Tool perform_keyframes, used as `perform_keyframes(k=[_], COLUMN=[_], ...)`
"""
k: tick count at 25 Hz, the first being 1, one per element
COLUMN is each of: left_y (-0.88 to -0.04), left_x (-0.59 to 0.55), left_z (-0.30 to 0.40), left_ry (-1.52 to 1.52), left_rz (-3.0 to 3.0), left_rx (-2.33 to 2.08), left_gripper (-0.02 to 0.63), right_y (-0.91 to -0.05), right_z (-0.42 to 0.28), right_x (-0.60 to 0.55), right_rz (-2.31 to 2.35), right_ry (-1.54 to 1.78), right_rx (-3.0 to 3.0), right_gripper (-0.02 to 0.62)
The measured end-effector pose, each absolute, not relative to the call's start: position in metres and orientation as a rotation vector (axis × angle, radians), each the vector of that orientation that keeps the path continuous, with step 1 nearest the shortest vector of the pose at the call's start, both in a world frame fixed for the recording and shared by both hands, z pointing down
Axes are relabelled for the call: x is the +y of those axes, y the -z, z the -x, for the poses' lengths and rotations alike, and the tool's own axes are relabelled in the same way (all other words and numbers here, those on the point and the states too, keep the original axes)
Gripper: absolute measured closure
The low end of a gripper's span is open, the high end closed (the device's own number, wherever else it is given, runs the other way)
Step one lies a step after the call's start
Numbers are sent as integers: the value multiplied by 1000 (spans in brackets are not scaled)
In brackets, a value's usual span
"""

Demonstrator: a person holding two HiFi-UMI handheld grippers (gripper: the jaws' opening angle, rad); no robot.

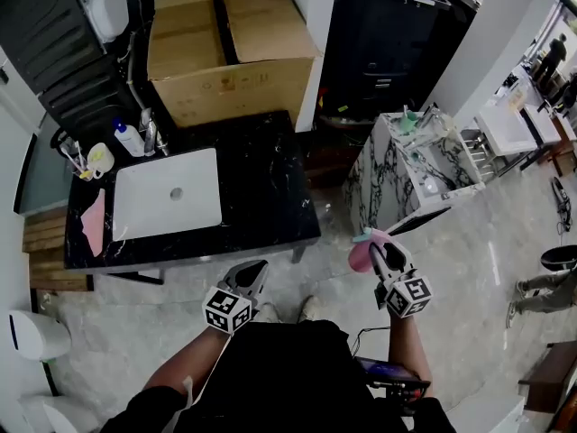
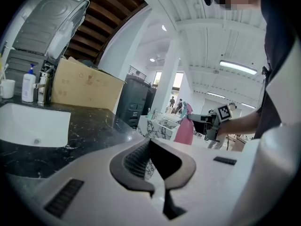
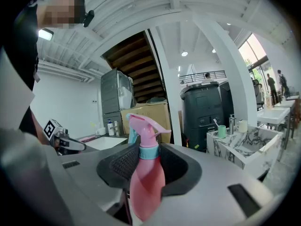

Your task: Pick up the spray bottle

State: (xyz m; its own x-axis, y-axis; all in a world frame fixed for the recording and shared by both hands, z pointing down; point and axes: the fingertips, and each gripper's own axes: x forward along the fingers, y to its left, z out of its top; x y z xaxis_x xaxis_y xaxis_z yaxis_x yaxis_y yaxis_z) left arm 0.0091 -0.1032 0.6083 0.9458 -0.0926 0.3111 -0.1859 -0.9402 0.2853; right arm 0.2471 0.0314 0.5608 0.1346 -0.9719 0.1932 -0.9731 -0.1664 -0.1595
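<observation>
A pink spray bottle (image 1: 361, 254) with a teal collar and a pink trigger head hangs upright in the air, above the floor and in front of the person. My right gripper (image 1: 373, 245) is shut on it. In the right gripper view the bottle (image 3: 146, 182) stands between the dark pads (image 3: 123, 163), gripped at its neck and upper body. My left gripper (image 1: 256, 269) is held low near the counter's front edge. Its jaw tips meet and hold nothing (image 2: 149, 142). In the left gripper view the bottle (image 2: 184, 128) shows off to the right.
A black marble counter (image 1: 270, 197) holds a white sink (image 1: 167, 192), a soap bottle (image 1: 129, 138), a cup with toothbrushes (image 1: 97, 159) and a pink cloth (image 1: 93, 219). A cardboard box (image 1: 230, 48) stands behind. A marble-patterned stand (image 1: 406, 165) is at the right.
</observation>
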Motion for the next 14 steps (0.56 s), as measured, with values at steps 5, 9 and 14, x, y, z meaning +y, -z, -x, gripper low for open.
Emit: perform_keyframes(k=[5,9,14], left_y=[-609,-605,-602], left_x=[-97,-91,-83], left_z=[-24,-37,-46], left_ry=[-426,-415,-432], left_rz=[-2789,-2796,-2800], left_rx=[-230,-236,-244], left_gripper=[598,598,598], right_y=[-560,-560,-561], right_z=[-259,-266,-273], right_x=[33,35,35], right_rz=[-2335,-2317,-2285], right_ry=[-387,-386,-398], right_rx=[-2064,-2088,-2123], right_gripper=[437,437,437])
